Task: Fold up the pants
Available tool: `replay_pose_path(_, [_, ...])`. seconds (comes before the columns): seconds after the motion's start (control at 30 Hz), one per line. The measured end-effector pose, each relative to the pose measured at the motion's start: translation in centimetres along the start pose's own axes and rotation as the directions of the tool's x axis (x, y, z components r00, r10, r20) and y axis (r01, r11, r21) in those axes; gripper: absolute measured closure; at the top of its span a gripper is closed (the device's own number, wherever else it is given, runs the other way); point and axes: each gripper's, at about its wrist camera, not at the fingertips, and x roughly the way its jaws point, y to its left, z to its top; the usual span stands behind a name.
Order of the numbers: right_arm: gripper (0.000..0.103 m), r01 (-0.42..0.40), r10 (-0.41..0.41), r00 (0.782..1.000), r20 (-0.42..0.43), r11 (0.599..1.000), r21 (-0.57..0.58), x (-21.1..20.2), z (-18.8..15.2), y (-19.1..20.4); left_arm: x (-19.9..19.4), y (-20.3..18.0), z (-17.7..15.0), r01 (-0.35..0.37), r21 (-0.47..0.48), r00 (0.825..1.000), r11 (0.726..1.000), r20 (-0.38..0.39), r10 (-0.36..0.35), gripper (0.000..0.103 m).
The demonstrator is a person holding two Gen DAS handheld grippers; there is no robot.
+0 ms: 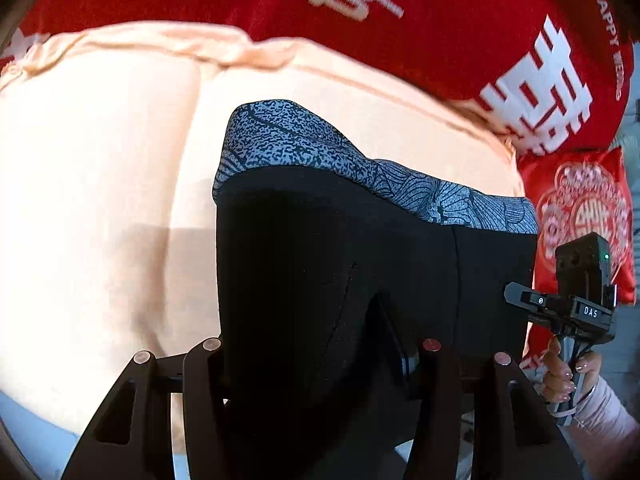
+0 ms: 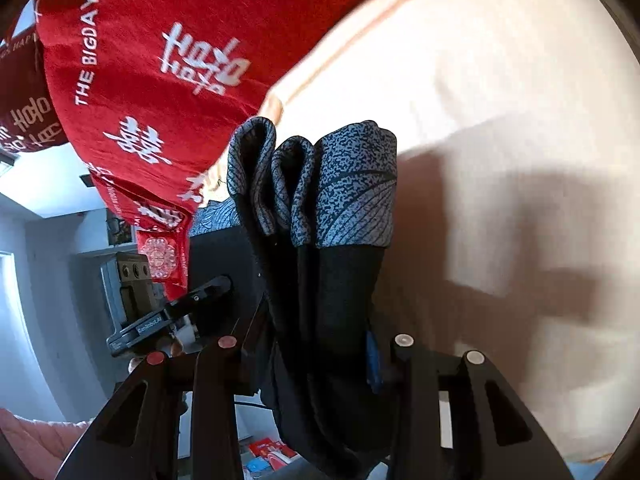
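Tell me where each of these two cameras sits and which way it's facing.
Left wrist: on the left tool, looking down along it at the black pants it grips over a peach sheet; a hand shows.
Right wrist: on the right tool, gripping the bunched pants.
Shared: pants, sheet, red blanket, each other's tool.

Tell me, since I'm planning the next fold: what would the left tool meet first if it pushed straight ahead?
Probably the pale peach bed sheet. The left tool is already shut on the black pants with the grey patterned waistband, which hang in front of it; depth beyond them is unclear.
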Motion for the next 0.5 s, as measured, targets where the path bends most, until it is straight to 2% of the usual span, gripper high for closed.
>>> replay_pose_path(0.07, [0.061,0.053,-0.053,0.999,0.000,0.999,-0.006,1.4,-0.8,-1.1,1.1,1.0,-1.1,-0.012,0.015,1.000,1.000,-0.005,0.012,0.048])
replay_pose_path(0.1, [0.057,0.076,-0.076,0.997,0.000,0.997,-0.011,1.7,-0.9,-1.4,1.9,1.5,-1.5,-0.018,0.010,1.000,1.000,-0.006,0.018,0.044])
replay_pose_path(0.13, [0.051,0.112,-0.111,0.994,0.015,0.993,-0.023,2.2,-1.0,-2.0,2.8,2.3,-1.7,-0.031,-0.006,1.000,1.000,-0.004,0.030,0.031])
replay_pose_path(0.17, [0.049,0.116,-0.115,0.993,0.026,0.993,-0.025,2.5,-0.9,-2.3,3.0,2.7,-1.8,-0.040,-0.010,0.999,0.999,0.014,0.040,0.024])
replay_pose_path(0.2, [0.045,0.114,-0.114,0.993,0.026,0.993,-0.020,2.5,-0.8,-2.6,3.1,3.1,-1.9,-0.062,-0.010,0.997,0.998,0.035,0.062,0.010])
replay_pose_path(0.23, [0.041,0.116,-0.115,0.993,0.028,0.993,-0.015,2.5,-0.7,-2.7,3.3,3.4,-1.9,-0.083,-0.006,0.995,0.997,0.046,0.084,0.003])
replay_pose_path(0.37, [0.037,0.183,-0.182,0.982,0.043,0.983,-0.020,1.9,-1.0,-1.7,3.3,3.4,-1.8,-0.102,-0.011,0.994,0.995,0.039,0.102,0.002])
replay_pose_path(0.5, [0.036,0.262,-0.261,0.963,0.063,0.965,-0.014,0.5,-2.1,-0.5,1.9,2.3,-2.4,-0.218,0.029,0.975,0.975,0.050,0.217,0.002])
